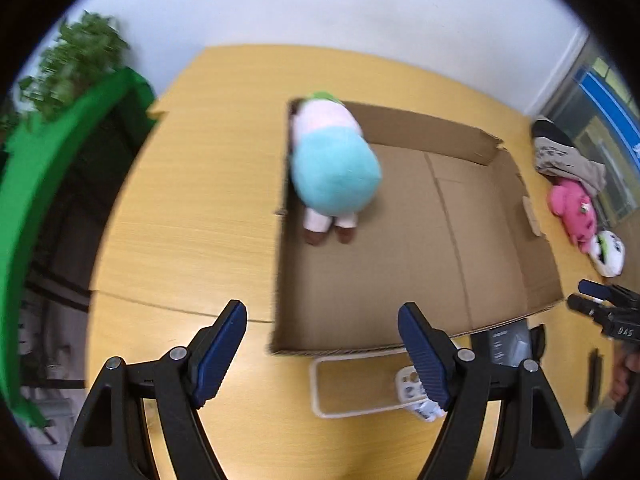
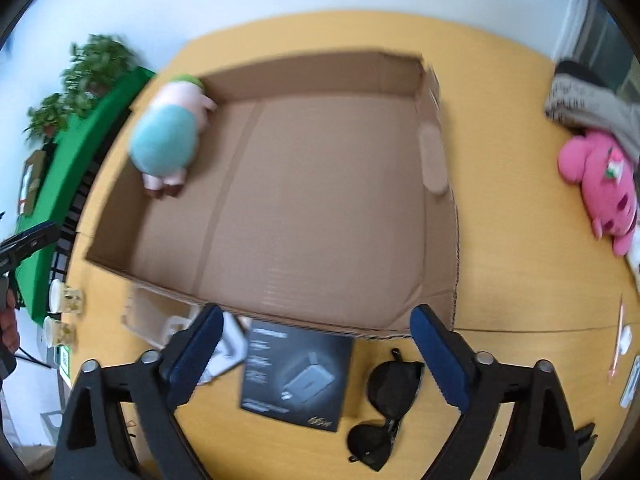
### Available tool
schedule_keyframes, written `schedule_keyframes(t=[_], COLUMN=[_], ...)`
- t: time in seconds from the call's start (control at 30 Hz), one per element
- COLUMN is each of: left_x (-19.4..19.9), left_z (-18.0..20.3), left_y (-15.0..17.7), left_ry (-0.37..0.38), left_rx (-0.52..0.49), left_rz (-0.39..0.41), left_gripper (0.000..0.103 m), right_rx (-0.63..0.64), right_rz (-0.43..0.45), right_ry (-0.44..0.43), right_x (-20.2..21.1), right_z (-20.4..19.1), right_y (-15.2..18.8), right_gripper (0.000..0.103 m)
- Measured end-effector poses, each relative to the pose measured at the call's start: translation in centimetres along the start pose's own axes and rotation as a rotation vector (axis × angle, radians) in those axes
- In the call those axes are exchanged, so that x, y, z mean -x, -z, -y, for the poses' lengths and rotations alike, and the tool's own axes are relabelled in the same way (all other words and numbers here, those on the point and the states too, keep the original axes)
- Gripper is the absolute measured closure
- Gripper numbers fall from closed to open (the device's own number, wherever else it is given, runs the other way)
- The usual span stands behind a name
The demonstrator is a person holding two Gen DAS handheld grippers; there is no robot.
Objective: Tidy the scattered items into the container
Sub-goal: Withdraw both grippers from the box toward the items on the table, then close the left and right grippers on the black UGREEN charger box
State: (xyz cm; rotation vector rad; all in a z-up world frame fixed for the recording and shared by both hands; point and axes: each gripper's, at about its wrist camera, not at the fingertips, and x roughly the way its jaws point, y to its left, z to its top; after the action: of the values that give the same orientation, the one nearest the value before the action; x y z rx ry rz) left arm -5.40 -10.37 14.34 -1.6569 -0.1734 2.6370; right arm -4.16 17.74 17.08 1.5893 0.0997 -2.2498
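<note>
Box (image 2: 304, 200) holds one doll (image 2: 166, 140), tucked in its corner to leave room; my left gripper (image 1: 322, 354) and right gripper (image 2: 316, 354) hover spread, empty, above sunglasses (image 2: 386, 404).

The plush doll (image 1: 334, 168) was blurred, its face hidden. The white tray (image 1: 352, 384) was partly covered by the left gripper (image 1: 322, 356).

Your left gripper (image 1: 322, 354) has black triangular arms with cut-out holes, silver round screws at the joints, and dark blue ribbed pads (image 1: 424, 360). Your right gripper (image 2: 316, 354) looks the same; seen from the left wrist camera, its black body carries white letters "DAS".
</note>
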Motion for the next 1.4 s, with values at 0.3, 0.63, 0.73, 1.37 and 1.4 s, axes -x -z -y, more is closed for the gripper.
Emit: schedule_keyframes(t=[0.3,0.63,0.73,1.37,1.4], left_x=[3.0,5.1,5.3,0.1,-0.9], left_z=[3.3,4.9,5.5,13.6,14.0], left_y=[4.0,6.5,7.6,10.3,10.1], left_ry=[0.042,0.052,0.041,0.179,0.216], left_rx=[-0.114,-0.052,-0.020,-0.070,-0.068], left_rz=[-0.013,-0.009,-0.049,-0.199,-0.220], left_gripper=[0.065,0.028,0.028,0.028,0.028], right_rx=[-0.060,-0.072,-0.080,-0.073,-0.071], right_rz=[0.097,0.094,0.078,-0.002,-0.006], right_ry=[0.051,0.024,-0.019,-0.095,-0.095], right_x=[4.4,7.9,7.5,1.8,1.4], right_z=[-5.0,-4.1,-3.1,-1.4,-1.3], right_y=[2.7,8.4,10.2,14.3,14.2], right_gripper=[0.001,0.001,0.001,0.001,0.001])
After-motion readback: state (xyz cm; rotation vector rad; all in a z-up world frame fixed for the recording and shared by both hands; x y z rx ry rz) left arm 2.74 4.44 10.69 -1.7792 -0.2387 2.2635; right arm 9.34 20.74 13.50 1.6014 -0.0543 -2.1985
